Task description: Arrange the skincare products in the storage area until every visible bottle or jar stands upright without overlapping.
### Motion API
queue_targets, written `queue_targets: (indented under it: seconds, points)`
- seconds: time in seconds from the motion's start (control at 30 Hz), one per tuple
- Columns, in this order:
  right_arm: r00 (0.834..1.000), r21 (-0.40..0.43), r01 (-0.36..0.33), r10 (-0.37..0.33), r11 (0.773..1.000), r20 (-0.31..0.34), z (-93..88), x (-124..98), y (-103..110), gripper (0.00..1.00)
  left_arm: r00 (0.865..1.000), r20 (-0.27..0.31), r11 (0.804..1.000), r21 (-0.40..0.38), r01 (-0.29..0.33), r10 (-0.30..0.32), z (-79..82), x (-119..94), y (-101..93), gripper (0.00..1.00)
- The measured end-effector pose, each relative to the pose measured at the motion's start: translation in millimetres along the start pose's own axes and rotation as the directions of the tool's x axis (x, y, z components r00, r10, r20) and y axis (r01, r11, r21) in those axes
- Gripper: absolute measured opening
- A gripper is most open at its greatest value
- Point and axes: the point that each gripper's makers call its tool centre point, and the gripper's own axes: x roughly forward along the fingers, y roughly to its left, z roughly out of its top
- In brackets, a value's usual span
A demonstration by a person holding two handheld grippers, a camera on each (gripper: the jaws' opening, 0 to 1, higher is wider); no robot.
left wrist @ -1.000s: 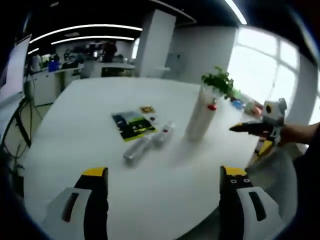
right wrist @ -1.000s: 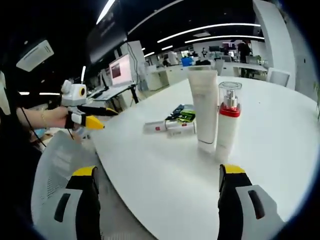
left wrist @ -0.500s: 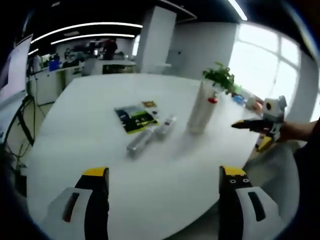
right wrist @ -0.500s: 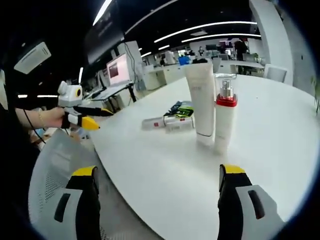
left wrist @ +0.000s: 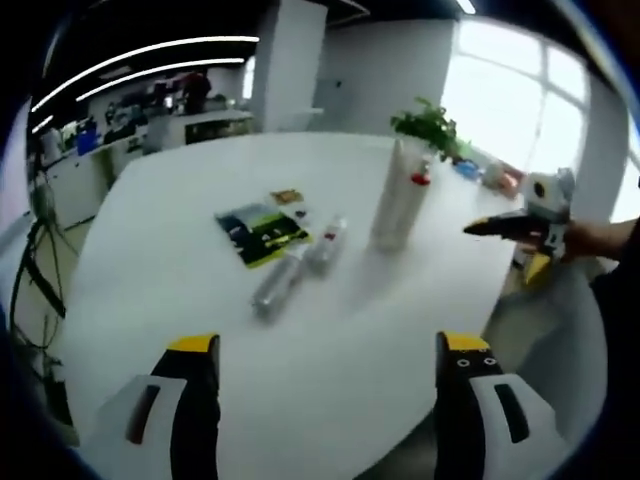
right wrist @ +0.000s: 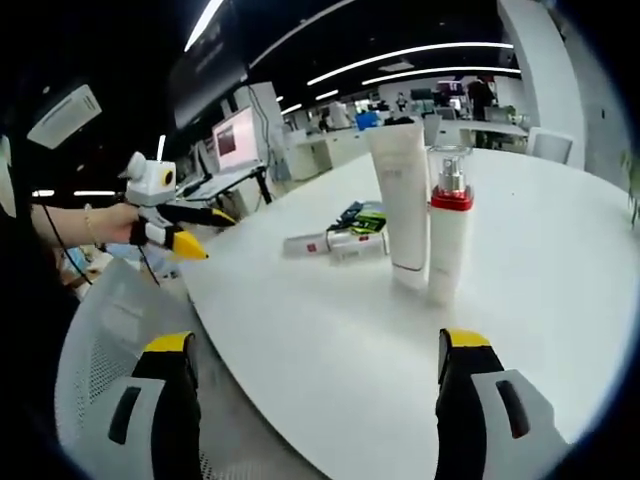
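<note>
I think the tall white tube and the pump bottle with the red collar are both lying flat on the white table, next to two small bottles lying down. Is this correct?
Not quite. The tall white tube and the pump bottle with the red collar stand upright on the white table, as the right gripper view shows. The two small bottles do lie flat beside them.

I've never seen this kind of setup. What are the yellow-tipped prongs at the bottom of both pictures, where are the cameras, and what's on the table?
A person holds a hand gripper in each hand; a camera on each looks along its two jaws. The left gripper and the right gripper are both open, holding nothing. Each also appears in the other's view, beside the table. On the white table a tube and a red-collared pump bottle stand upright. Two small bottles lie flat next to a dark packet.
</note>
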Motion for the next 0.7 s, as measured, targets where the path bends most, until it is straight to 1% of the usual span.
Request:
queue_targets:
  seconds: [0.1, 0.23, 0.43, 0.47, 0.57, 0.7]
  points:
    - [1.0, -0.013, -0.006, 0.006, 1.0, -0.008, -0.9, 1.0, 2.5, 0.99, 1.0, -0.028, 1.0, 0.026, 0.008, -0.007, 4.1, 5.7, 2.2, 0.83]
    - [1.0, -0.019, -0.008, 0.008, 1.0, -0.01, -1.2, 1.1, 4.4, 0.99, 0.997, -0.07, 0.998, 0.056, 0.026, -0.022, 4.4, 14.7, 4.8, 0.82]
    - [1.0, -0.005, -0.011, 0.011, 1.0, -0.009, -2.7, 1.0, 2.7, 0.99, 0.994, -0.1, 0.997, 0.073, 0.04, -0.032, 7.4, 23.5, 7.5, 0.81]
    - [1.0, -0.004, -0.012, 0.012, 1.0, -0.011, -3.0, 1.2, 2.7, 0.99, 0.993, -0.113, 0.996, 0.08, 0.046, -0.037, 6.8, 24.9, 6.4, 0.8]
    - [1.0, -0.011, -0.02, 0.019, 1.0, -0.021, -4.7, 3.1, 5.3, 0.99, 0.989, -0.141, 0.994, 0.1, 0.049, -0.034, 7.3, 28.6, 11.4, 0.78]
    - [0.999, -0.018, -0.027, 0.026, 0.999, -0.033, -6.7, 4.4, 7.4, 0.99, 0.987, -0.157, 0.991, 0.122, 0.052, -0.032, 14.4, 33.1, 17.8, 0.77]
